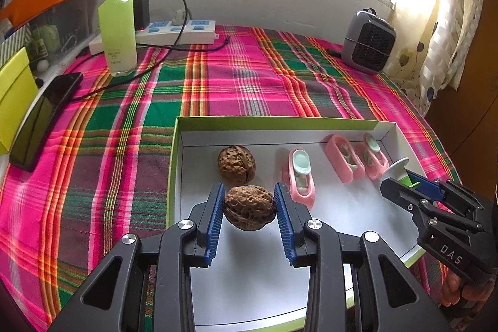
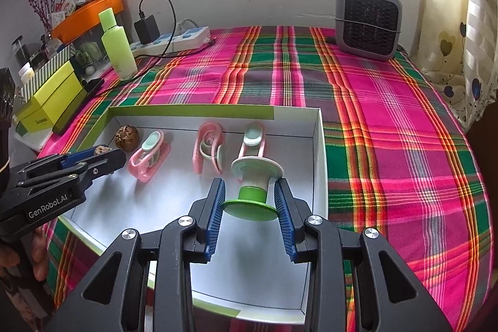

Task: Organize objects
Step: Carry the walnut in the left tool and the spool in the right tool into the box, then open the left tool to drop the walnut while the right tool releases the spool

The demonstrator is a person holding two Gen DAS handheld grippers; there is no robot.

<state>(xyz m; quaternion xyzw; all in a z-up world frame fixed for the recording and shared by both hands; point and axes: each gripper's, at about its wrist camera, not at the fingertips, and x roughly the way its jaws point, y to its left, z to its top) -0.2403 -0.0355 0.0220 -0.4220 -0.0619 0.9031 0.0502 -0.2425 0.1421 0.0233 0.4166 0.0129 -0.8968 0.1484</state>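
Observation:
My left gripper (image 1: 249, 201) is shut on a brown walnut (image 1: 250, 207), held just above the floor of a shallow white box with a green rim (image 1: 274, 122). A second walnut (image 1: 236, 164) lies on the box floor right behind it. My right gripper (image 2: 250, 196) is shut on a green and white spool (image 2: 253, 187) over the right half of the same box (image 2: 193, 110). Three pink clips with pale green pads (image 2: 146, 159) (image 2: 209, 151) (image 2: 252, 142) lie in a row inside the box. In the left wrist view the right gripper (image 1: 401, 187) shows at the box's right side.
A plaid cloth (image 2: 389, 120) covers the table. At the back stand a green bottle (image 1: 116, 30), a power strip with a charger (image 1: 174, 30) and a small grey heater (image 2: 368, 21). A dark phone (image 1: 43, 117) and yellow-green boxes (image 2: 49, 101) lie at the left edge.

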